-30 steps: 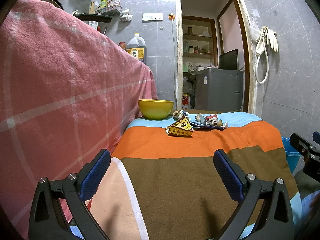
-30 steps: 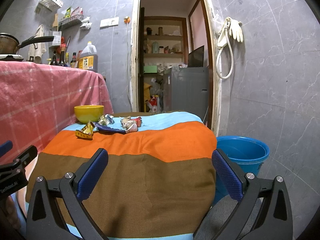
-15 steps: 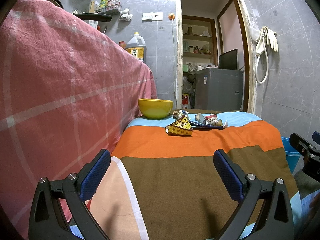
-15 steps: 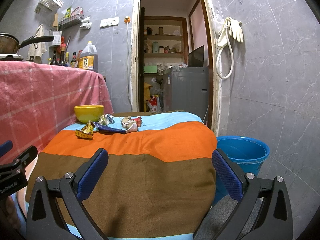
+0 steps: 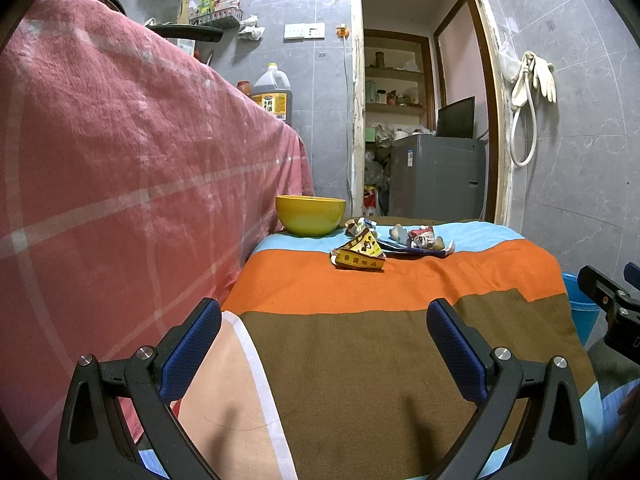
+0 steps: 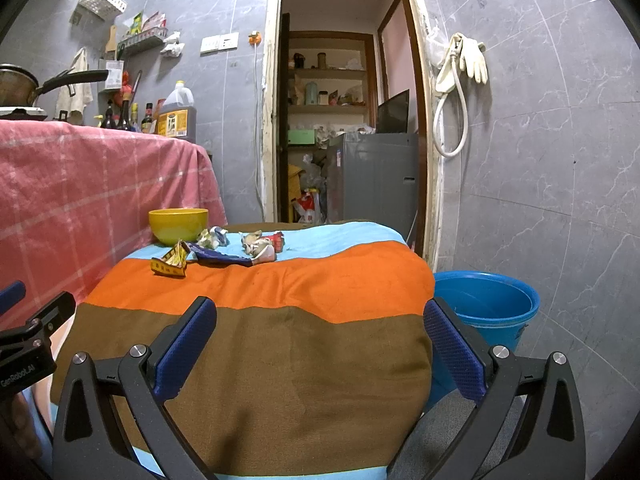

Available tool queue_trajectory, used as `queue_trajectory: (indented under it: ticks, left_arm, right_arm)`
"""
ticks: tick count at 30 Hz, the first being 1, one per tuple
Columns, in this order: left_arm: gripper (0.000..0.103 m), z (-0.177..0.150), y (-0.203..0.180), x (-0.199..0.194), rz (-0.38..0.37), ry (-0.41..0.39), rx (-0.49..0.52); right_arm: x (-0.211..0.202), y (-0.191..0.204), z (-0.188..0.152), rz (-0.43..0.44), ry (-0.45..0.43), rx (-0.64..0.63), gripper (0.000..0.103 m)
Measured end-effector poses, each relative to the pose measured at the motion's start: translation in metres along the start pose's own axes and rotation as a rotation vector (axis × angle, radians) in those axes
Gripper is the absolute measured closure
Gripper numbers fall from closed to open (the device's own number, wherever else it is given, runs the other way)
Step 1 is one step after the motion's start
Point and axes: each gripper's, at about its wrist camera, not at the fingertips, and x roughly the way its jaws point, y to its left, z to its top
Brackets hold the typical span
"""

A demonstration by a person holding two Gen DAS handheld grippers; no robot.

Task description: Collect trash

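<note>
Several crumpled wrappers lie at the far end of the striped table: a yellow wrapper (image 5: 359, 256) (image 6: 171, 261), a dark blue flat wrapper (image 5: 404, 247) (image 6: 218, 257), and crumpled silver and red pieces (image 5: 420, 237) (image 6: 260, 243). A yellow bowl (image 5: 310, 214) (image 6: 178, 225) stands beside them. A blue bucket (image 6: 486, 308) (image 5: 580, 312) stands on the floor right of the table. My left gripper (image 5: 324, 344) is open and empty over the near table end. My right gripper (image 6: 320, 344) is open and empty, also at the near end, far from the trash.
The striped cloth (image 6: 280, 292) covers the table. A pink-clothed counter (image 5: 120, 168) rises at the left with an oil jug (image 6: 176, 116) and bottles on it. A doorway with a grey appliance (image 6: 376, 176) is behind. Tiled wall is at the right.
</note>
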Motion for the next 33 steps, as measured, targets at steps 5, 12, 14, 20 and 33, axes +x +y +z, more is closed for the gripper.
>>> queue_trajectory:
  ticks: [5, 12, 14, 20, 33]
  left_arm:
    - [0.002, 0.0, 0.0, 0.0, 0.0, 0.0, 0.0]
    - [0.002, -0.003, -0.003, 0.001, 0.003, 0.002, 0.001]
    - [0.002, -0.004, -0.003, 0.002, 0.006, 0.006, -0.002]
    - [0.002, 0.0, 0.002, 0.007, 0.018, 0.006, -0.027]
    - [0.002, 0.044, 0.013, 0.028, 0.035, -0.081, -0.029]
  right_arm:
    - [0.0, 0.0, 0.0, 0.0, 0.0, 0.001, 0.0]
    - [0.0, 0.0, 0.0, 0.0, 0.0, 0.001, 0.0]
    - [-0.001, -0.002, 0.001, 0.001, -0.001, 0.002, 0.0]
    - [0.002, 0.002, -0.005, 0.043, -0.001, 0.027, 0.0]
    - [0.021, -0.008, 0.041, 0.106, -0.078, 0.049, 0.0]
